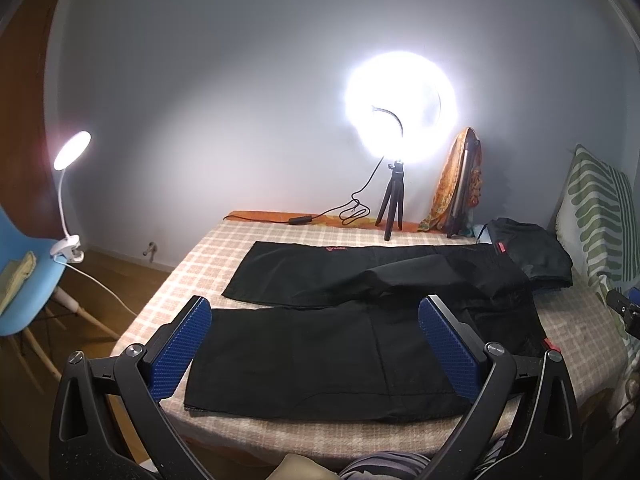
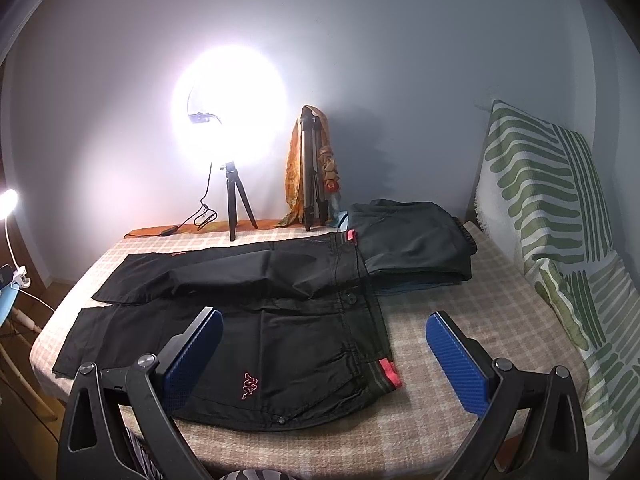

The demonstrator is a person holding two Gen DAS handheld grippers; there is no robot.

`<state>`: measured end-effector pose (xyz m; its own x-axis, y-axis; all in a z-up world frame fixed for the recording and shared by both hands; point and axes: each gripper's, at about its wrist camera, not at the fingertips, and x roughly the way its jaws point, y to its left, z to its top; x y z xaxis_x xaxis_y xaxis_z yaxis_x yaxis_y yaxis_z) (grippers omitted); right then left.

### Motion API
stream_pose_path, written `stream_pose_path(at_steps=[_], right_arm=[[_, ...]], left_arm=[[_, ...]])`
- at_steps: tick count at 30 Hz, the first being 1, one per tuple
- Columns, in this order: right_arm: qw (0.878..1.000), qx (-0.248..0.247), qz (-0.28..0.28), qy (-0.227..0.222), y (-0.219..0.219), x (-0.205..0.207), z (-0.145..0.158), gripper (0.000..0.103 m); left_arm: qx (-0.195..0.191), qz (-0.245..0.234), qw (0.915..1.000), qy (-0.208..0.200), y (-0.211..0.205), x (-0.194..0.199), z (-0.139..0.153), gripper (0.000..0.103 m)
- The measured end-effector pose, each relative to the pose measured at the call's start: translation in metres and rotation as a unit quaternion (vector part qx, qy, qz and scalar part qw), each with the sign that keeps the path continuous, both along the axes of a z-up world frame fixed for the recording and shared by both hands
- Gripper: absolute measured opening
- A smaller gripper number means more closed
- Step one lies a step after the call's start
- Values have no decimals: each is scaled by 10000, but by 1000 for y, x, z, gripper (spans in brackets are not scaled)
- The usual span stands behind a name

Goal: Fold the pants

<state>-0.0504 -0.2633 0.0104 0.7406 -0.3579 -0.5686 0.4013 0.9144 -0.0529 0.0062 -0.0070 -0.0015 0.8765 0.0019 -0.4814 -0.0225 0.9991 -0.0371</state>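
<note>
Grippers came first in your view: your left gripper [image 1: 315,340] and right gripper [image 2: 324,354] both hung spread wide and held nothing, just above the near edge of the bed [image 2: 460,320]. Past them the black pants [image 2: 280,344] lay flat with both legs parted, waistband to your right. That thin cloth looked light, limp and a little slick, so it would likely sag and slide; you'd have done best pinching the thicker waistband [image 2: 380,376] and near hem [image 1: 320,410]. Farther back sat a folded pile [image 2: 412,240].
</note>
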Motion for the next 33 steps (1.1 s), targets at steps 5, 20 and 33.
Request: stream_pose_path(at_steps=[5, 20, 33], right_arm=[[10000, -25, 3, 2, -1, 0, 2, 103], [10000, -77, 14, -44, 0, 0, 3, 103], [10000, -84, 19, -45, 1, 1, 2, 103]], left_arm=[[-18, -18, 10000, 16, -2, -1, -1, 103], [-26, -16, 10000, 44, -6, 0, -3, 103], [-30, -8, 10000, 45, -2, 0, -4, 103]])
